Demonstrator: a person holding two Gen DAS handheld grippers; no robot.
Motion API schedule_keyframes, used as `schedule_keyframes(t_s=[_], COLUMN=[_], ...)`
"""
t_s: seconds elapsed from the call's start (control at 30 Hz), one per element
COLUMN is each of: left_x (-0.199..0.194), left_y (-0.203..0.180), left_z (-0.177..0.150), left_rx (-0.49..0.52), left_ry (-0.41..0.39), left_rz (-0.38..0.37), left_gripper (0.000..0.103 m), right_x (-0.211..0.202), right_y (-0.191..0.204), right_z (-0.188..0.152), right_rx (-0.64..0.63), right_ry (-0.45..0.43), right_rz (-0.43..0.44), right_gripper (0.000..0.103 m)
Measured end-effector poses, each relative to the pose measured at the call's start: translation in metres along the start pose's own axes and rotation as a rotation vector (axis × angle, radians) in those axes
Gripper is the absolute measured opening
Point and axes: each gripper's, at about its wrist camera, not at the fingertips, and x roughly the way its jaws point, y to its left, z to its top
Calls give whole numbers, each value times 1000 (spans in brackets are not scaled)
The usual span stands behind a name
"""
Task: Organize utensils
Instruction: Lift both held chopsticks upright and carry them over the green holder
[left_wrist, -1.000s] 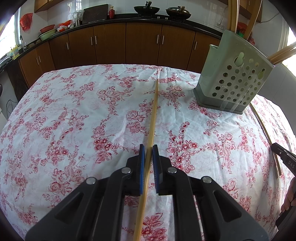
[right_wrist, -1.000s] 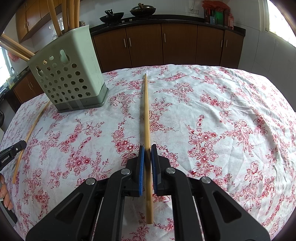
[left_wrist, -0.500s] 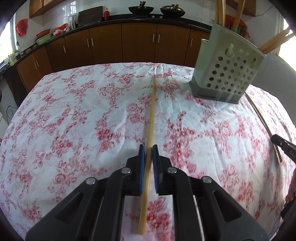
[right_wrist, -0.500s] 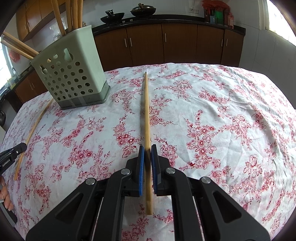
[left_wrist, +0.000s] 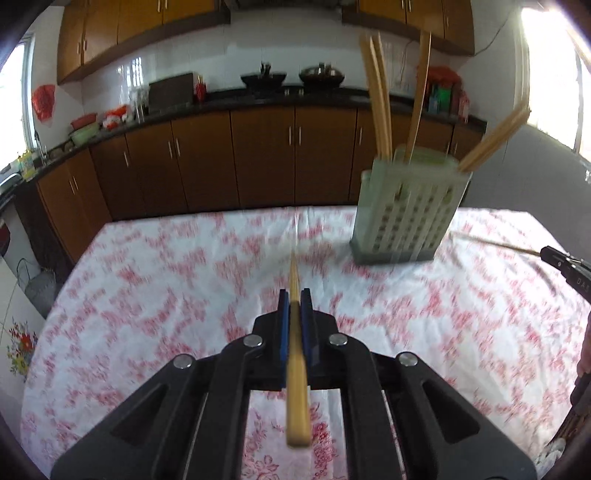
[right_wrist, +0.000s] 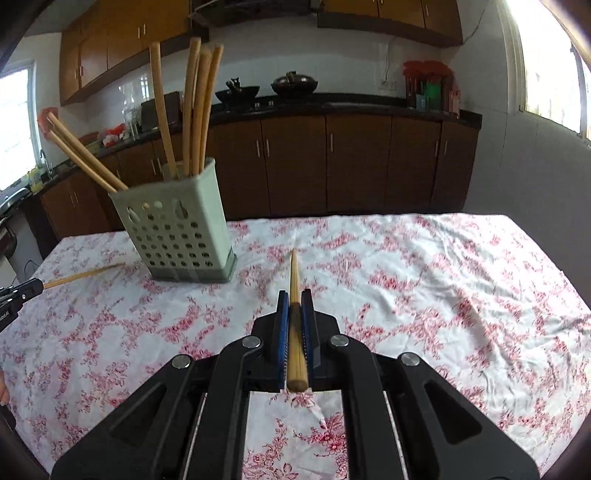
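My left gripper is shut on a wooden chopstick and holds it lifted above the floral tablecloth. My right gripper is shut on another wooden chopstick, also raised off the cloth. A pale green perforated utensil holder with several chopsticks standing in it sits at the far right in the left wrist view, and at the left in the right wrist view. One more chopstick lies on the cloth beside the holder; it also shows in the left wrist view.
Brown kitchen cabinets and a dark counter with woks stand behind the table. The other gripper's tip shows at the right edge and left edge. The table's far edge is close behind the holder.
Both grippers have tilted up and lifted their chopsticks off the cloth, so the tips now point forward at the far edge. The holder looks farther away and upright. The left view is motion-blurred.
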Motion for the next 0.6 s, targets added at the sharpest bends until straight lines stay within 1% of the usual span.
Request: schedule_keyframes(t_s=[0.13, 0.2, 0.3, 0.4, 0.6], left_x=[-25, -31, -43, -60, -91], left_y=[1, 9, 5, -4, -19], left_z=[25, 34, 46, 59, 90], left_rx=[-32, -39, -29, -8, -11], left_ry=[-81, -97, -119, -155, -233], left_rz=[-13, -31, -66, -103, -203], left_gripper=[8, 8, 8, 8, 8], right_x=[-9, -14, -24, -43, -81], right_y=[1, 4, 9, 14, 27], right_z=[18, 25, 39, 54, 89], right_rx=[0, -4, -13, -25, -13], right_ry=[-58, -78, -113, -164, -267], right_rz=[14, 24, 51, 87, 204], right_gripper=[8, 8, 8, 8, 8])
